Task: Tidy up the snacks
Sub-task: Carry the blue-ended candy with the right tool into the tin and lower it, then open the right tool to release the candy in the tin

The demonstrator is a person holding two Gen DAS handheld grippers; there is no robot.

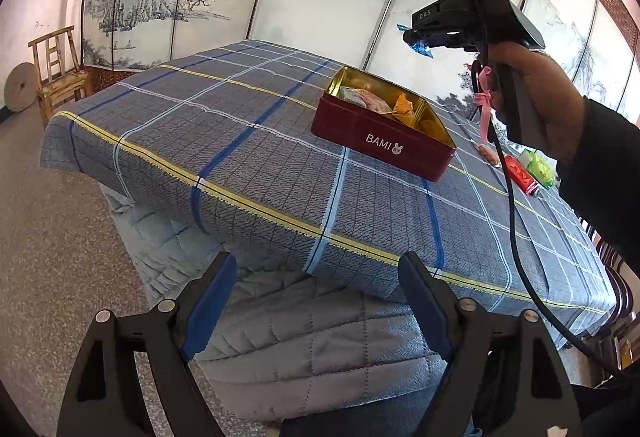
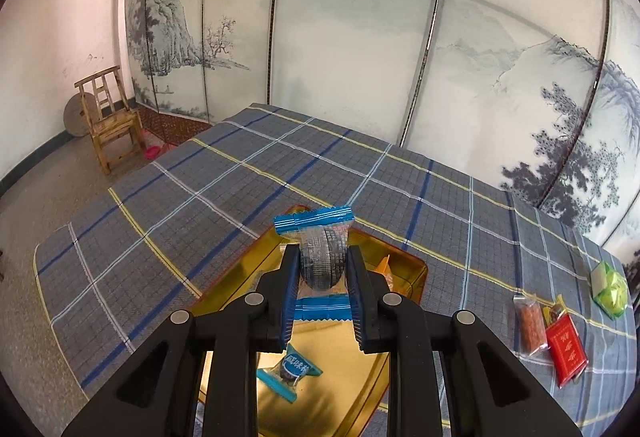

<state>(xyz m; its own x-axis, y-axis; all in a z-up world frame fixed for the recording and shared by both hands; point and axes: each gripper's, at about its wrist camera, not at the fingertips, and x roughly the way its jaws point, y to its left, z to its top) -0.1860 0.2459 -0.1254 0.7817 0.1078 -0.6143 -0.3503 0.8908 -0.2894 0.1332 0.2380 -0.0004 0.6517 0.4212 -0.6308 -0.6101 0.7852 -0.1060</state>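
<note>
- My right gripper (image 2: 323, 273): closed on a blue-ended snack packet (image 2: 320, 249), pads clamping its clear middle; packet's long axis runs straight ahead along the fingers, one crimped blue end pointing away, the other toward my camera
- That packet hangs above the open red tin (image 1: 384, 141), gold inside, marked BAMI, resting on the plaid cloth (image 1: 248, 141)
- A second blue packet (image 2: 289, 371) lies flat on the tin's gold floor under my right gripper, long axis slanting from near left to far right
- Other wrapped snacks, orange and pale, sit at the tin's far end (image 1: 384, 101)
- On the cloth right of the tin: clear orange packet (image 2: 530, 325), red packet (image 2: 566, 351), green packet (image 2: 610, 287), the first two touching, the green one apart
- My left gripper (image 1: 318, 301): spread wide, holding nothing, at the near edge of the cloth, well apart from the tin
</note>
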